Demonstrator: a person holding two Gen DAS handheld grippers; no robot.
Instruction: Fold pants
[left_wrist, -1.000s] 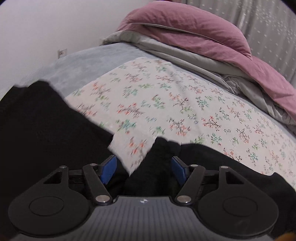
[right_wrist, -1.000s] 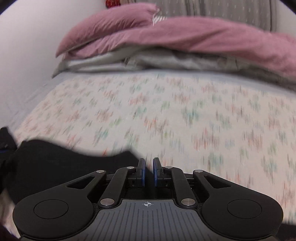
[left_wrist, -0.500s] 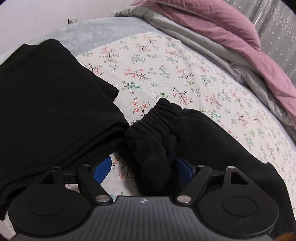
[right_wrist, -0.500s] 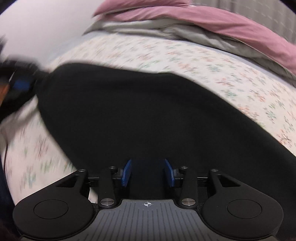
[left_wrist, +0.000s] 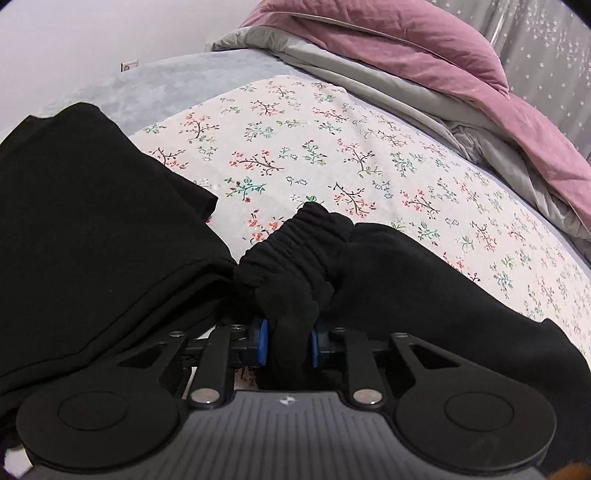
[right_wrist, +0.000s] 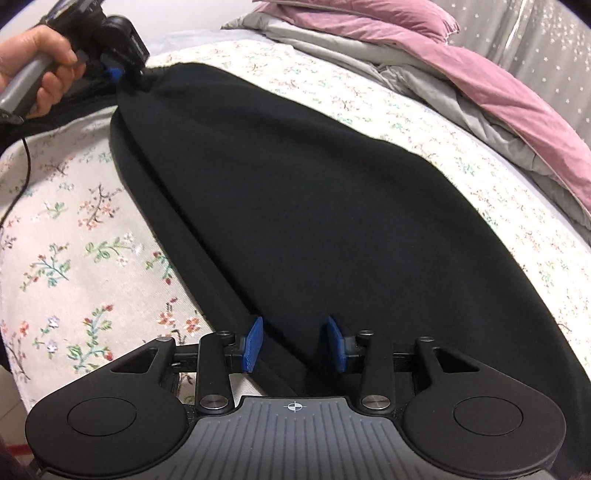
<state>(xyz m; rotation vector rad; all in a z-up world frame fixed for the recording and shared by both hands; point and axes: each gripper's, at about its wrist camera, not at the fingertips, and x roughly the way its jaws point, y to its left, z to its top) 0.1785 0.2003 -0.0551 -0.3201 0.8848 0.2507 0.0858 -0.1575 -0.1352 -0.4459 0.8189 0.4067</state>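
We saw the black pants (right_wrist: 314, 206) spread across the floral sheet (left_wrist: 332, 155) of the bed, stretched between our two grippers. The left gripper (left_wrist: 287, 341) was clamped on the bunched elastic waistband (left_wrist: 295, 254); its blue pads (left_wrist: 263, 339) pressed the cloth from both sides, and the fabric hid most of their inner faces. From the right wrist view that same gripper (right_wrist: 123, 70) appeared far off at the top left, held in the left hand (right_wrist: 35, 74), with the cloth pulled to a point where it was pinched.

The right gripper (right_wrist: 294, 345) stood open, its blue pads (right_wrist: 252, 345) well apart over the near edge of the pants; we could not tell whether either pad touched the fabric. A folded lower layer showed as a dark band along the left side of the pants, and its near end ran out of sight under the gripper body.

In the left wrist view a second mass of black cloth (left_wrist: 92, 240) lay at the left, cut off by the frame; whether it belonged to the same garment we could not make out. Beyond the sheet lay a heaped pink duvet (left_wrist: 424, 55) over grey bedding (left_wrist: 369, 85).
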